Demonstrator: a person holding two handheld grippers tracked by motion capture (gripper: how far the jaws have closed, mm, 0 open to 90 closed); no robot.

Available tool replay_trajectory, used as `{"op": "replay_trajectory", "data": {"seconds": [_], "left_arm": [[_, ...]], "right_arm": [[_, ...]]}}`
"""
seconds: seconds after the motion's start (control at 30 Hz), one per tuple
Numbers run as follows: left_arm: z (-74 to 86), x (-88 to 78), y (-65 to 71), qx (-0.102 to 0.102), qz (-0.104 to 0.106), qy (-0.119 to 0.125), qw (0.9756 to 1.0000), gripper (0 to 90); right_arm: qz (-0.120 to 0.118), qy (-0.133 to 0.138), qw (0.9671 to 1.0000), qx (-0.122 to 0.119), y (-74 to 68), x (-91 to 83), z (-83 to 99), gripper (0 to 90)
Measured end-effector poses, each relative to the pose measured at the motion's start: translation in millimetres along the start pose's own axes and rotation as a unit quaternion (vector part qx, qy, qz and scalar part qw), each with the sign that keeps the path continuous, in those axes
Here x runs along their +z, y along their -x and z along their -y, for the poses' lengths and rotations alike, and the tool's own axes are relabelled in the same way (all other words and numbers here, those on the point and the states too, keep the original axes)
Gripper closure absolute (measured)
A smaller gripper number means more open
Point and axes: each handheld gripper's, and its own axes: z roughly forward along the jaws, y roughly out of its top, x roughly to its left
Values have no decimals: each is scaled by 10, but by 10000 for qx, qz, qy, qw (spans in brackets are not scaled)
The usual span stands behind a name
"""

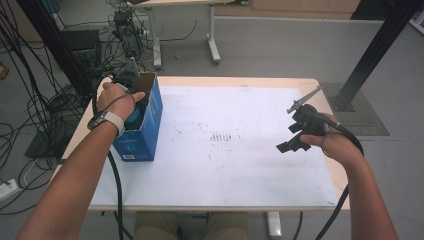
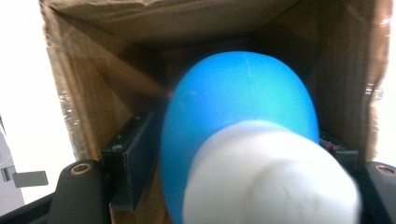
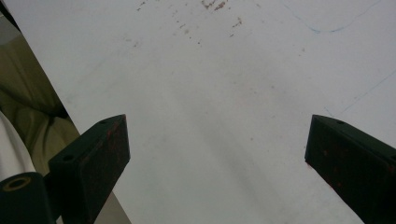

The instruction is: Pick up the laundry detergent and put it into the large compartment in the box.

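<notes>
We saw the left gripper (image 2: 233,154) inside the blue box (image 1: 149,127), its jaws flanking a blue-and-white bulb (image 2: 243,140); whether they gripped it we could not tell. The right gripper (image 3: 217,154) hung released above bare table (image 3: 224,84).

Black tools (image 1: 295,142), white watch strap (image 1: 114,120)

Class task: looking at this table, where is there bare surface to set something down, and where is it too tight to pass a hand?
Free: the white sheet between the blue box and the right tool, plus the strip along the near edge. Crowded: inside the box, where the left tool and a blue-and-white object take up the opening.
</notes>
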Motion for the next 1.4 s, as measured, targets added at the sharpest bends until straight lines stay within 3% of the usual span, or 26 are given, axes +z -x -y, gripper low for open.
{"op": "replay_trajectory", "data": {"seconds": [0.17,0.27,0.4,0.5,0.77,1.0,1.13,1.4], "left_arm": [[42,-106,-73,-34,156,81,9998,277],[70,-174,-91,-53,190,145,9997,197],[93,-269,-99,81,308,180,9993,194],[108,-310,-132,68,460,206,9987,184],[127,-473,-151,194,527,257,9981,169],[55,-703,-175,411,553,131,9975,108],[47,-870,-145,529,573,183,9968,107],[-25,-1167,-10,1027,629,104,9927,99]], "right_arm": [[-5,-6,10000,-21,-15,-1,-20,64],[-11,-5,10000,-45,-25,4,-30,64],[-19,4,10000,-61,-35,12,-41,64],[-25,2,9999,-105,-47,17,-57,64],[-4,20,9999,-104,-74,-12,-42,64],[7,45,10000,-67,-85,-45,-3,64],[36,63,10000,-66,-88,-80,15,64],[56,51,10000,-58,-88,-99,18,64]]}}
